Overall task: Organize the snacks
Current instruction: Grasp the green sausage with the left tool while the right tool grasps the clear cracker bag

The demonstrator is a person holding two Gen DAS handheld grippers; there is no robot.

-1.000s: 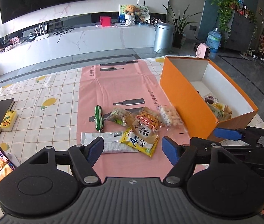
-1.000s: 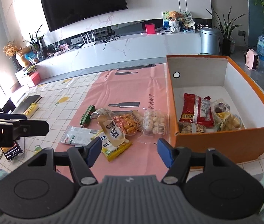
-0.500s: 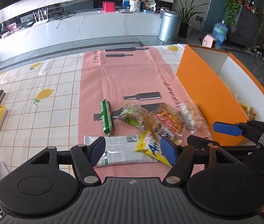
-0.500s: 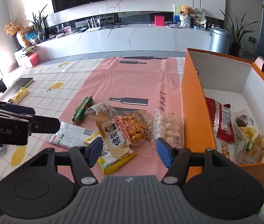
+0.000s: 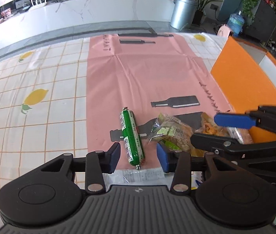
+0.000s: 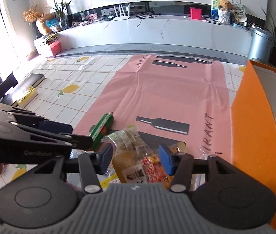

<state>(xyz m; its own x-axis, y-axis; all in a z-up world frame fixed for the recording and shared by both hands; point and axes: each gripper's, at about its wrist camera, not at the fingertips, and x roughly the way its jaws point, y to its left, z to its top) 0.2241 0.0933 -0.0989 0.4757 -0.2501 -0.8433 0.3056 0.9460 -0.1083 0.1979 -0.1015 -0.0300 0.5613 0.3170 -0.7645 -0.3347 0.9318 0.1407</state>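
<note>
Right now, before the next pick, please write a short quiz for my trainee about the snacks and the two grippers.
1. True or false: the green sausage stick lies on the pink paper mat.
2. Which stands nearer the tall orange cardboard box: (a) the green sausage stick, (b) the clear bag of orange crackers?
3. What lies between the fingers of the left gripper?

Key
1. True.
2. b.
3. The lower end of the green sausage stick; the jaws are closing, the pads not yet pressing. The right gripper is closing over the cracker bag.

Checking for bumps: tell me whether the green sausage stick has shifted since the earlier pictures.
No. The green sausage stick lies across the same black bottle print on the pink mat.
</note>
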